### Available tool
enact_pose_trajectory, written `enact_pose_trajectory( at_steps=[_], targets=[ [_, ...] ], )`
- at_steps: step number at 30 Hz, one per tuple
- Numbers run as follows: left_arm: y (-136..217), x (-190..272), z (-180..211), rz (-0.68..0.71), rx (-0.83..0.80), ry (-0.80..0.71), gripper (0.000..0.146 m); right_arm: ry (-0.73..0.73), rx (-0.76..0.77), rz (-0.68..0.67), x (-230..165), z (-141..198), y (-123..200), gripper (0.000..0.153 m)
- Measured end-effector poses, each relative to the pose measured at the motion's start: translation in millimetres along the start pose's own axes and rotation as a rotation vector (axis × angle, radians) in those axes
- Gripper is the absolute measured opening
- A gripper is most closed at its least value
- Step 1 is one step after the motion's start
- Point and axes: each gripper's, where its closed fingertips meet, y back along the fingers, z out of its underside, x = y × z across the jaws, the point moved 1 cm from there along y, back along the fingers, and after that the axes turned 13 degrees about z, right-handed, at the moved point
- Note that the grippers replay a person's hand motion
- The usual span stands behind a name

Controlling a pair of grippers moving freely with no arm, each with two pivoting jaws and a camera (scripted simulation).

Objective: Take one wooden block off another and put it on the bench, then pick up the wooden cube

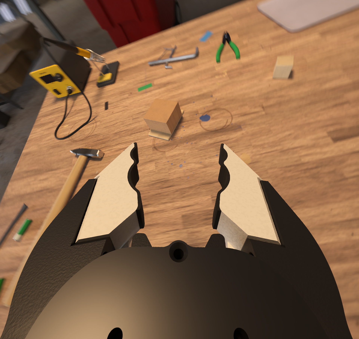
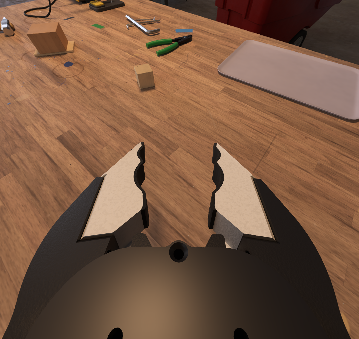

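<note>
1. Nothing of the task looks done yet. The large wooden block (image 1: 164,116) sits on top of a thin pale wooden slab (image 1: 165,134), and that pair rests on the bench (image 1: 272,154).
2. The left gripper (image 1: 178,145) is spread wide and holds nothing. It hangs above bare bench, with the stacked pair just beyond its fingertips and slightly left of the gap.
3. The right gripper (image 2: 178,144) is likewise parted and empty, over bare wood. The small wooden cube (image 2: 144,76) lies well ahead of it, a little left of its line.
4. What is left, by my reading: lift the top block off the slab, set it down on the bench, then grasp the cube. So every step remains.
5. In the right wrist view the stack (image 2: 48,38) stands at the far left, near a hammer head (image 2: 6,27). The cube stands alone mid-bench, between the stack and the pale tray (image 2: 291,73) on the right, with green-handled pliers (image 2: 167,44) farther off behind it.
6. Orientation: the top block is nearly cubic and shows no clear long axis. It stands upright, flat on the slab, and one vertical edge is turned towards the left gripper. The slab lies flat, and its long axis runs from near-left to far-right in the left wrist view, jutting out past the block at both ends.
7. The cube stands upright and is turned slightly, so that two of its side faces show in the right wrist view.
</note>
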Motion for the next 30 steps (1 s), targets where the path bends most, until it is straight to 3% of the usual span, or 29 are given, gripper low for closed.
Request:
enact_pose_trajectory(
  at_steps=[3, 5, 9, 18, 23, 26, 30],
  targets=[
    [5.6, 27.3, 13.6, -0.107, 0.184, 0.118, 0.085, -0.019, 0.008, 0.021, 2.5, -1.9, -1.2, 0.07],
    [-3.8, 51.8, 23.9, -0.082, 0.242, 0.21, 0.09, -0.033, 0.004, 0.046, 3.7, -2.7, -2.7, 0.07],
    [-14.7, 72.2, 42.6, -0.102, 0.229, 0.255, 0.104, 0.004, -0.016, 0.073, -5.1, -5.7, -6.2, 0.071],
    [-13.2, 43.7, 32.2, -0.04, 0.212, 0.195, 0.103, 0.081, -0.041, 0.096, -24.4, -9.7, -13.7, 0.071],
    [-40.5, -19.4, 0.0, 0.065, 0.062, 0.103, 0.102, 0.06, -0.025, 0.094, -21.5, -12.1, -9.5, 0.071],
    [-83.9, -46.9, -5.6, 0.213, -0.115, 0.065, 0.105, 0.057, -0.007, 0.096, -18.4, -12.6, -4.9, 0.071],
    [-135.6, -80.2, 4.9, 0.247, -0.344, -0.003, 0.106, 0.062, 0.005, 0.11, -10.2, -8.7, 1.9, 0.071]
  ],
)
